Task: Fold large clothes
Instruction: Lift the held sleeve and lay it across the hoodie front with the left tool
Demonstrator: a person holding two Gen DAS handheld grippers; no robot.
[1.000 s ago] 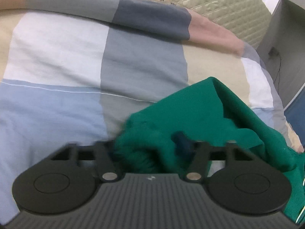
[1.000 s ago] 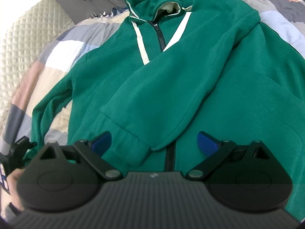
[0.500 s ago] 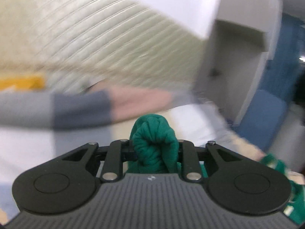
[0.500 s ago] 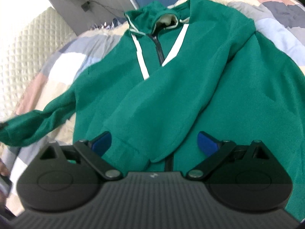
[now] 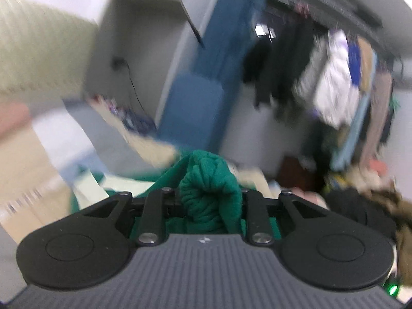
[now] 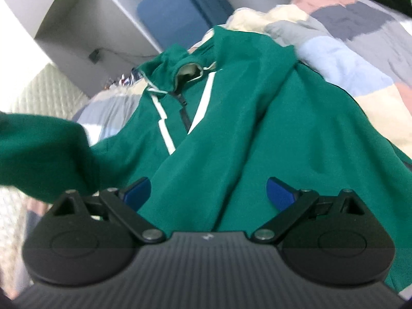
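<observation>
A green zip jacket (image 6: 247, 118) with white stripes lies front-up on a patchwork bedspread (image 6: 342, 74), its right sleeve folded across the chest. My left gripper (image 5: 209, 200) is shut on the ribbed cuff of the other sleeve (image 5: 208, 180) and holds it lifted in the air. That raised sleeve (image 6: 43, 154) crosses the left of the right wrist view. My right gripper (image 6: 208, 193) is open and empty, hovering over the jacket's lower front, its blue pads (image 6: 279, 193) apart.
A quilted cream headboard (image 5: 31, 49) and a grey wall unit (image 6: 85, 25) stand behind the bed. A blue chair back (image 5: 190, 108) and hanging clothes (image 5: 332, 82) are beyond it. Dark clothes (image 5: 360, 213) lie to the right.
My left gripper closed on the sleeve cuff, lifted it off the bed and swung it rightward toward the jacket. My right gripper tilted up slightly and stayed open.
</observation>
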